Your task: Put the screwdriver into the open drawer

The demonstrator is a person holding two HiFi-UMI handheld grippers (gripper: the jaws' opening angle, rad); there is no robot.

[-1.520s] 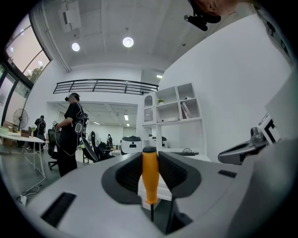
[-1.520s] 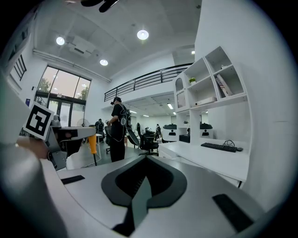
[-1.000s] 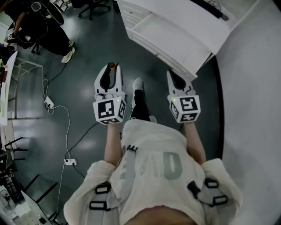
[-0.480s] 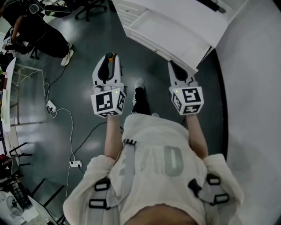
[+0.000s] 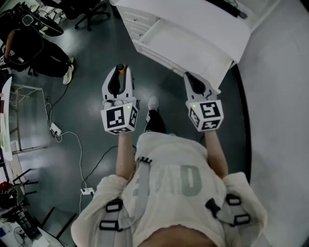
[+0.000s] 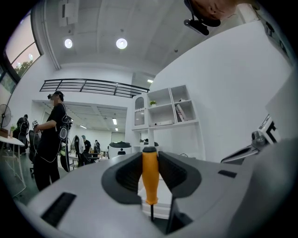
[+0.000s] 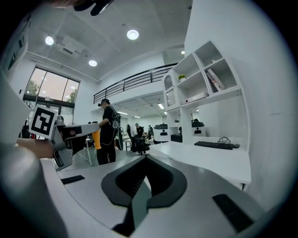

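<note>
An orange-handled screwdriver (image 6: 149, 175) stands upright between the pads of my left gripper (image 6: 149, 160), which is shut on its handle. In the head view the handle's tip (image 5: 121, 68) pokes out of the left gripper (image 5: 120, 73), held over the dark floor short of the white cabinet. The open drawer (image 5: 188, 42) juts out of that cabinet, ahead and to the right. My right gripper (image 5: 192, 78) hovers at the drawer's near corner, shut with nothing in it (image 7: 141, 180). The right gripper view also catches the left gripper (image 7: 70, 135) with the orange handle (image 7: 96, 138).
A white desk top with a keyboard (image 5: 227, 7) sits above the drawer. A curved white wall (image 5: 280, 120) runs along the right. A person in black (image 5: 29, 46), an office chair (image 5: 94, 7) and a floor cable with power strip (image 5: 54, 129) lie to the left.
Both grippers have moved forward toward the cabinet, and the drawer now lies closer to the right gripper. The left gripper's hold on the screwdriver is unchanged.
</note>
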